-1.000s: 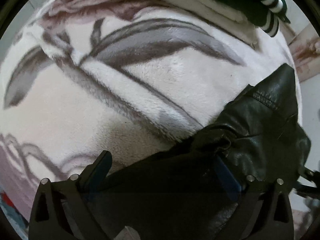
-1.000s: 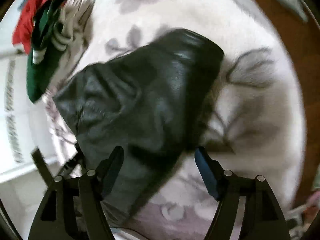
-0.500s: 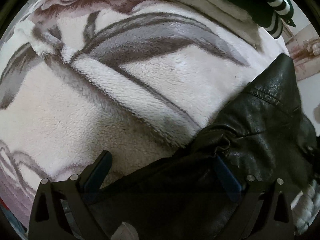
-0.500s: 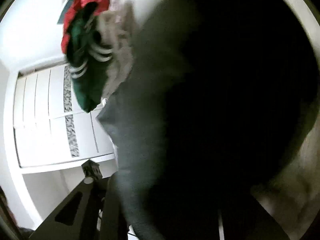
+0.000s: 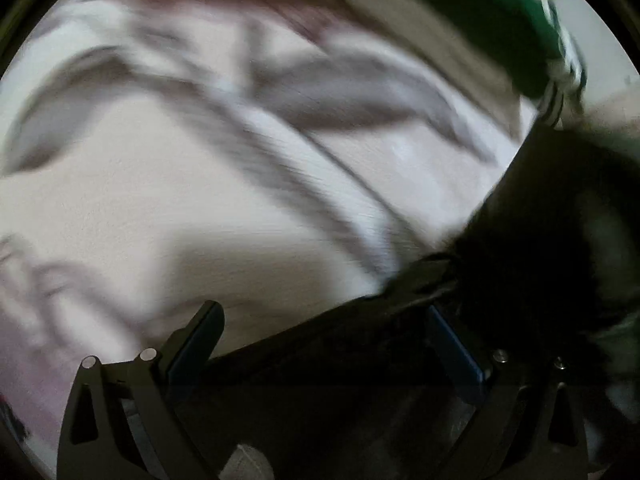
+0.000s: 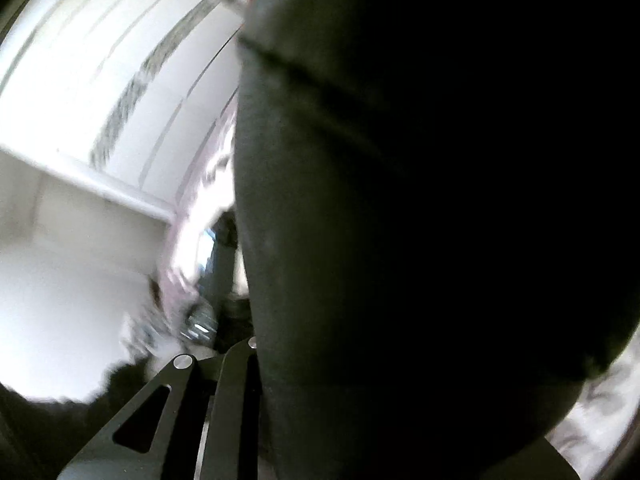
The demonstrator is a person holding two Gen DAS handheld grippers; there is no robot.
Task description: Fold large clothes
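Though blurred, black jacket (image 5: 552, 240) over blanket (image 5: 200, 200)

You see a soft, plush, matt blanket (image 5: 208, 208) with grey leaf print, and on it a black jacket (image 5: 552, 216) that reads as smooth leather-like stuff, dull here through blur; in your right view the jacket (image 6: 420, 220) fills the lens as a matt dark sheet with one stitched seam. Your left tongs (image 5: 320, 332) are matt black plastic with bright metal screw heads and blue rubbery pads (image 5: 456, 344); the green garment (image 5: 492, 28) looks like knit cloth.
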